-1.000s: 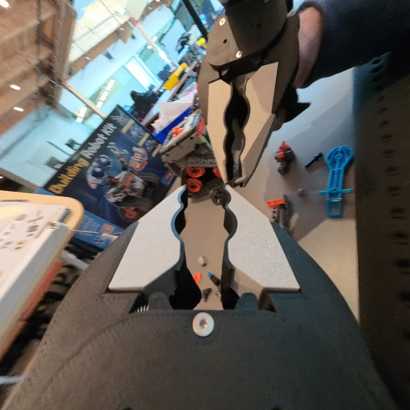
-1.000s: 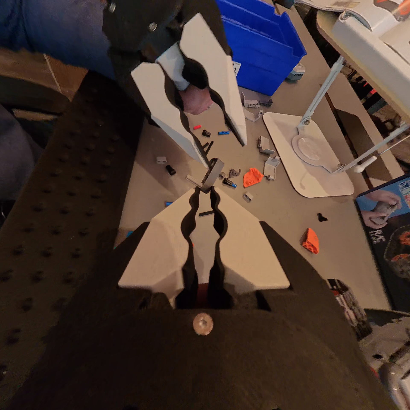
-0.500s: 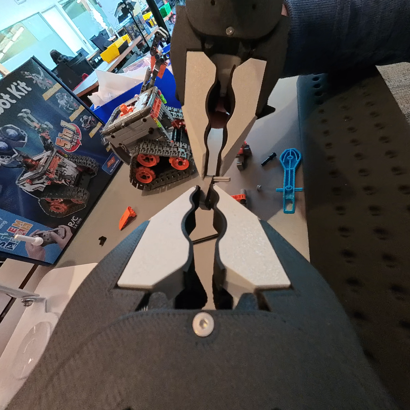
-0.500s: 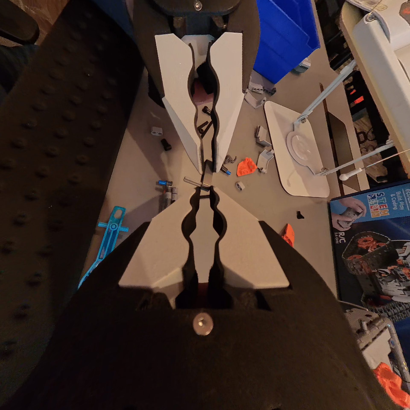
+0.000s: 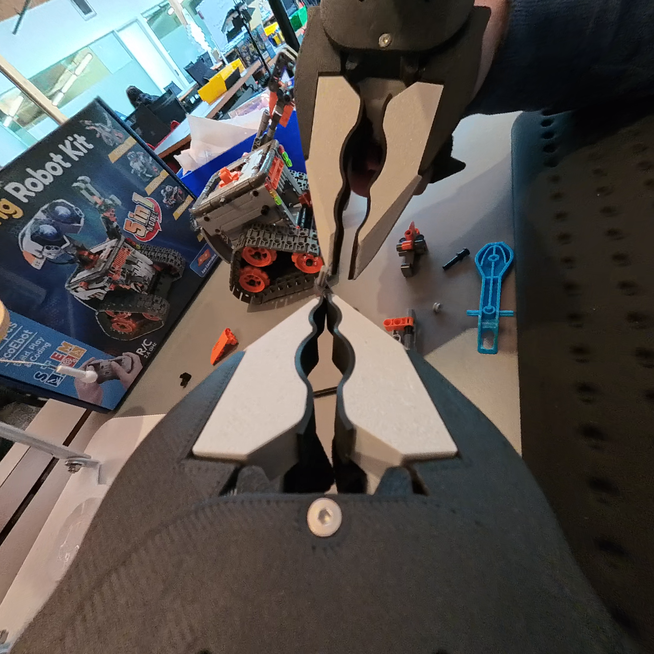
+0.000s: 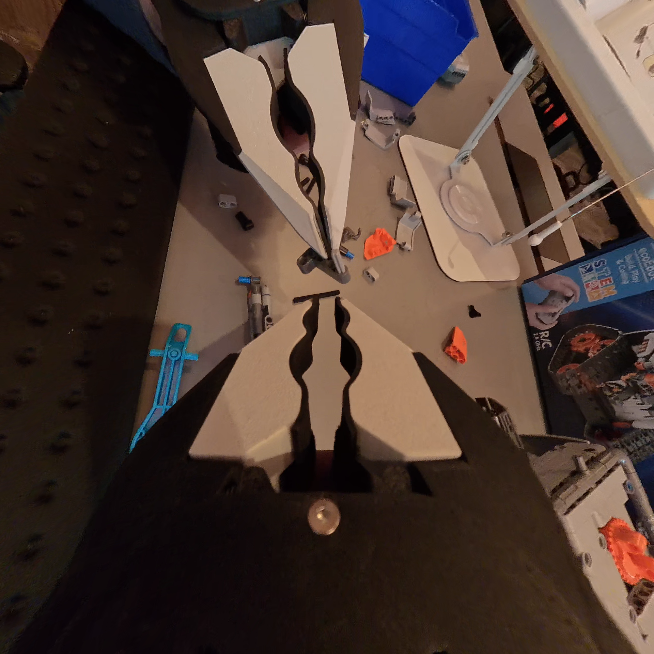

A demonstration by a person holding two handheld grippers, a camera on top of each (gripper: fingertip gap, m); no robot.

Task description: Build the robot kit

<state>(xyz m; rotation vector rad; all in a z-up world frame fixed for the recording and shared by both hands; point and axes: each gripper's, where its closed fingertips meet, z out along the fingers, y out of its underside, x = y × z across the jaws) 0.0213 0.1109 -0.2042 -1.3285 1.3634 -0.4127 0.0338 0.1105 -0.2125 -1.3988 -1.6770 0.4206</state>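
Observation:
My left gripper (image 5: 326,300) is shut on a small grey angled beam (image 5: 322,279), held above the grey table (image 5: 456,166). In the right wrist view the left gripper (image 6: 329,254) comes down from the top, pinching that beam (image 6: 340,271) at its tips. My right gripper (image 6: 325,302) is open by a narrow gap, empty, just short of the beam. In the left wrist view the right gripper (image 5: 342,274) hangs from the top, tips apart beside the beam. A thin black axle (image 6: 316,296) lies on the table in front of the right tips.
A tracked robot model (image 5: 269,240) and its blue kit box (image 5: 88,247) stand to the left. A blue plastic tool (image 5: 490,293), orange pieces (image 6: 378,244), grey parts and pins lie scattered. A blue bin (image 6: 407,46), a white lamp base (image 6: 460,212) and a black perforated surface (image 6: 70,212) border the table. My two grippers' fingertips are within a few centimetres of each other.
The right gripper carried the grey beam to the left gripper. The left gripper shut on it. The right gripper has opened and drawn back a little.

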